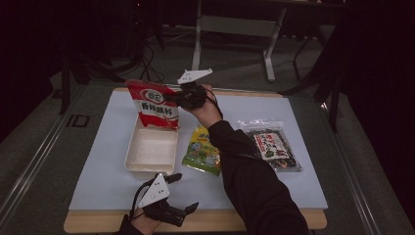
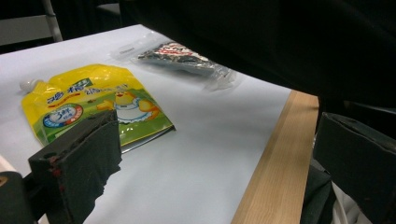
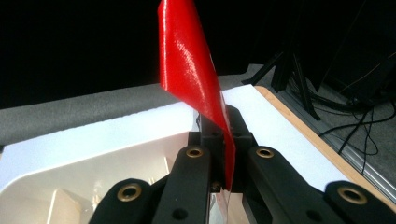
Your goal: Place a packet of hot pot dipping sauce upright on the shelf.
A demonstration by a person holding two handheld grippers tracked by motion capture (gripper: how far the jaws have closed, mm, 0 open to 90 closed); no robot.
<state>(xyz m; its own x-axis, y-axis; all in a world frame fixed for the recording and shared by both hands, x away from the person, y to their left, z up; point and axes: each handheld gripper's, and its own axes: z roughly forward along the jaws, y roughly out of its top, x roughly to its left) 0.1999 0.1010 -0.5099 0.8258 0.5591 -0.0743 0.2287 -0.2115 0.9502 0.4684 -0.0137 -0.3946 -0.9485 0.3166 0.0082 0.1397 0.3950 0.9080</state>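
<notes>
My right gripper (image 1: 171, 99) is shut on the right edge of a red snack packet (image 1: 154, 105) and holds it upright over the far end of a white tray (image 1: 132, 164). In the right gripper view the jaws pinch the packet's red edge (image 3: 187, 60) above the tray's rim (image 3: 107, 126), with the gripper (image 3: 223, 137) pointing along it. My left gripper (image 1: 183, 192) rests at the table's near edge, open, with nothing between its pads (image 2: 79, 158). A yellow-green spout pouch (image 1: 201, 152) (image 2: 93, 102) lies flat right of the tray. A dark clear-wrapped packet (image 1: 273, 146) (image 2: 182, 58) lies further right.
A pale blue mat (image 1: 107, 166) covers the wooden table, whose front edge (image 2: 275, 154) runs beside the left gripper. The person's dark sleeve (image 1: 249, 181) crosses the mat from the bottom toward the packet. A frame on legs (image 1: 235, 29) stands beyond the table.
</notes>
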